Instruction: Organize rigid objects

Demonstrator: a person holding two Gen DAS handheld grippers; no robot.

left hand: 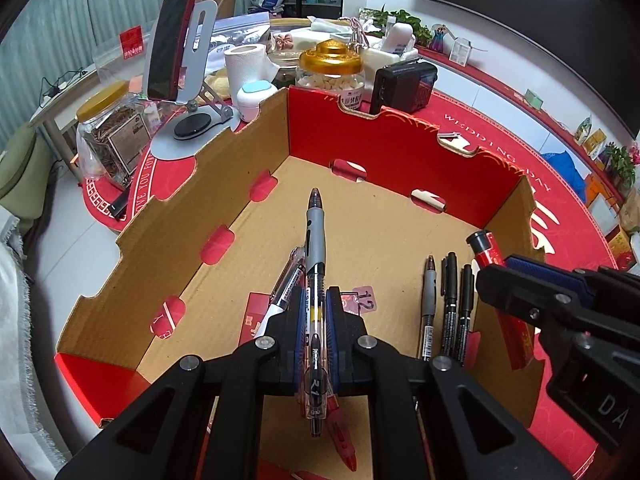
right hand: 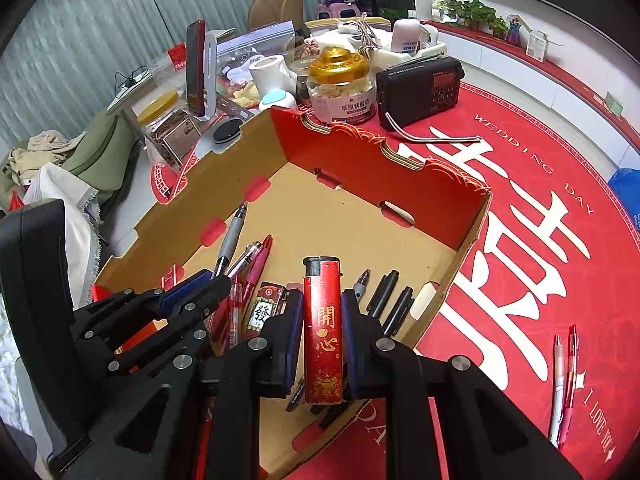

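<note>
My left gripper (left hand: pixel 316 294) is shut on a clear pen with a grey grip (left hand: pixel 316 236), which points forward over the floor of the open cardboard box (left hand: pixel 400 148). My right gripper (right hand: pixel 322 296) is shut on an upright red lighter with gold characters (right hand: pixel 322 332) above the box's near right side. In the left wrist view the right gripper (left hand: pixel 496 268) and its lighter (left hand: pixel 486 248) show at the right. On the box floor lie black pens (right hand: pixel 388 292), red and pink pens (right hand: pixel 256 264) and another lighter (right hand: pixel 266 306). The left gripper (right hand: pixel 212 280) appears at the left.
Two pens (right hand: pixel 564 384) lie on the red tablecloth (right hand: pixel 540 184) right of the box. Behind the box stand a gold-lidded jar (right hand: pixel 340 84), a black radio (right hand: pixel 420 90), a tissue roll (right hand: pixel 270 72), a phone on a stand (left hand: pixel 172 48) and a yellow-lidded jar (left hand: pixel 110 136).
</note>
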